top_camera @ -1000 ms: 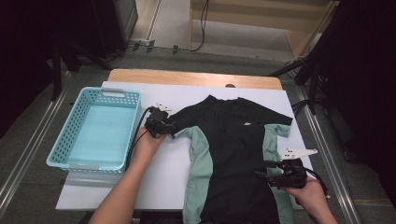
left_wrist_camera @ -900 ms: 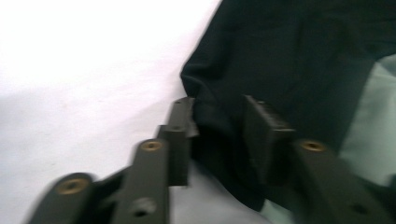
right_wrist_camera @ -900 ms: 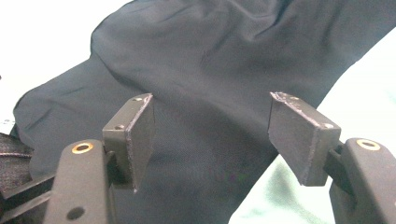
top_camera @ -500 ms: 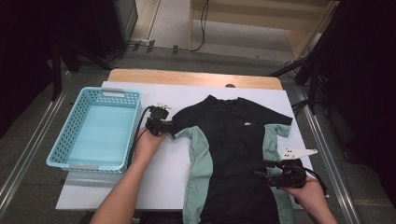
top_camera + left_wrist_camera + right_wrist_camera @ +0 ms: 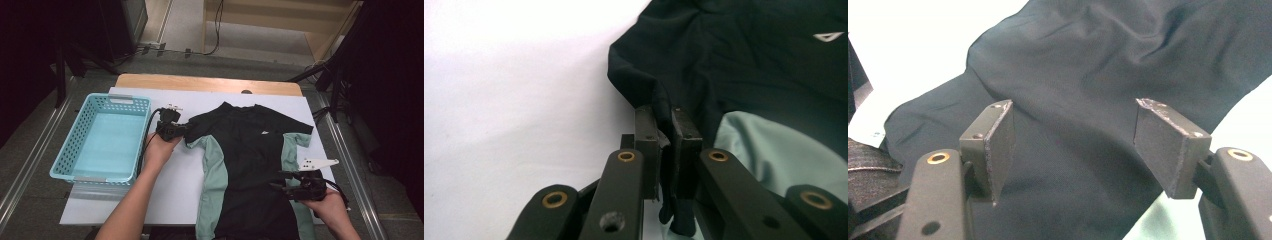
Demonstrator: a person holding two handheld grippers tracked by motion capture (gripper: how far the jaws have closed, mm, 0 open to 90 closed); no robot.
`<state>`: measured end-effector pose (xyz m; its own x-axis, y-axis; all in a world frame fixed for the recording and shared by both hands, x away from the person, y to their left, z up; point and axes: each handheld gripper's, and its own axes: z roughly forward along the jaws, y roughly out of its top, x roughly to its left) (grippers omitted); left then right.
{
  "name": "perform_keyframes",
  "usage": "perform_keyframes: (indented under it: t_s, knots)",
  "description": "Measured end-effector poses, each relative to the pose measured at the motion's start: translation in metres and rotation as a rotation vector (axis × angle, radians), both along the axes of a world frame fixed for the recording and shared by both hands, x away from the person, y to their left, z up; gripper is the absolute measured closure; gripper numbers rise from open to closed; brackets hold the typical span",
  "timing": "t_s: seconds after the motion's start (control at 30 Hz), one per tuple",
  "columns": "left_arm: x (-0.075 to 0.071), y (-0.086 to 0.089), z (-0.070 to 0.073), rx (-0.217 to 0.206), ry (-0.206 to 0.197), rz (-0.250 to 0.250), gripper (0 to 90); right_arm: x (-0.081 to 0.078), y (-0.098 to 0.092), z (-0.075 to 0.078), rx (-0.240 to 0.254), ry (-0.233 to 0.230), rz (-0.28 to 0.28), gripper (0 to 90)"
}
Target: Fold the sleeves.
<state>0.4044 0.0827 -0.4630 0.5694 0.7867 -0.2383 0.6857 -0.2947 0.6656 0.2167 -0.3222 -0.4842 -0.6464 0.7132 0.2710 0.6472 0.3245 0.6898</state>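
Note:
A black T-shirt (image 5: 250,160) with pale green side panels lies flat on the white table cover. My left gripper (image 5: 184,129) is at the shirt's left sleeve. In the left gripper view its jaws have just closed and now pinch a fold of the black sleeve (image 5: 644,85), my left gripper (image 5: 666,120) shut on that cloth. My right gripper (image 5: 281,181) hovers over the shirt's lower right part. In the right gripper view my right gripper (image 5: 1073,132) stands open, black cloth (image 5: 1088,75) lying under the gap and nothing between the pads.
A light blue plastic basket (image 5: 75,145) stands at the left of the table. The white cover (image 5: 165,195) has bare room between basket and shirt. A wooden table edge (image 5: 200,82) runs along the back. Metal rails flank both sides.
My left gripper has shut on the sleeve and lifted slightly, pulling the sleeve edge up. The right gripper has stayed where it was.

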Motion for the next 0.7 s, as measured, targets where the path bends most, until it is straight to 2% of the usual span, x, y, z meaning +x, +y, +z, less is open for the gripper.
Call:
perform_keyframes:
  t_s: [0.33,0.5,0.7]
  knots:
    - [-0.002,-0.009,0.011,-0.024,-0.015,-0.032,86.2,0.001,0.001,0.0,0.001,-0.001,0.006,31.4]
    - [-0.002,-0.014,0.015,-0.049,-0.003,-0.038,86.1,0.001,0.001,0.001,0.001,-0.005,0.007,31.4]
    - [-0.002,-0.024,0.018,-0.038,-0.007,-0.061,86.1,0.001,0.002,0.001,0.0,-0.005,0.009,31.5]
